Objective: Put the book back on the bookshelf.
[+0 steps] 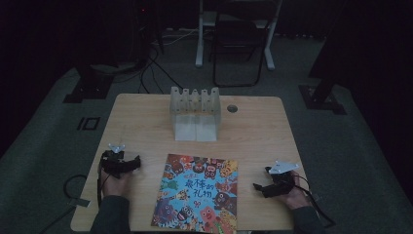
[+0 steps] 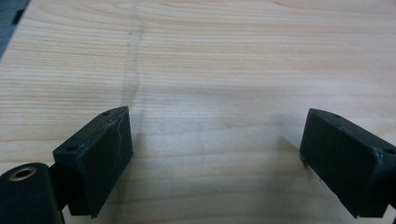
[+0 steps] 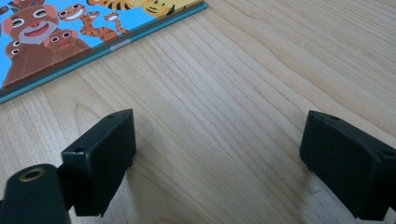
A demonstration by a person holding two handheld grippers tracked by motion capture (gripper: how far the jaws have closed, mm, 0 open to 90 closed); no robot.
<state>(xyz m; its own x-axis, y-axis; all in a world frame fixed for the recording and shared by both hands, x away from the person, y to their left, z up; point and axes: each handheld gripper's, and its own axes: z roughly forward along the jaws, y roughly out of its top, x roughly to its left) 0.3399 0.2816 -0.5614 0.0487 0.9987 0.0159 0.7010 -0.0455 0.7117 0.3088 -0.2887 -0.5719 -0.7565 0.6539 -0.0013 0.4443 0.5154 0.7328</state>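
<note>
The work looks to be at its very start: the book (image 1: 197, 191) lies flat and closed on the near middle of the tabletop (image 1: 253, 131), untouched, between the two hands. The rack (image 1: 195, 104) stands well apart at the far side, likely where the book belongs.

The left tongs (image 1: 132, 163) rest on the tabletop just left of the book, released, jaws spread wide with bare wood between them in the left gripper view (image 2: 212, 154). The right tongs (image 1: 259, 187) lie near the book's right edge, likewise spread wide and holding nothing; the right gripper view (image 3: 217, 154) shows the book's edge (image 3: 102, 49) a little ahead, not touched.

The next move probably calls for one of the tongs to slide to a book edge and lift it enough for a jaw to get under the cover.
</note>
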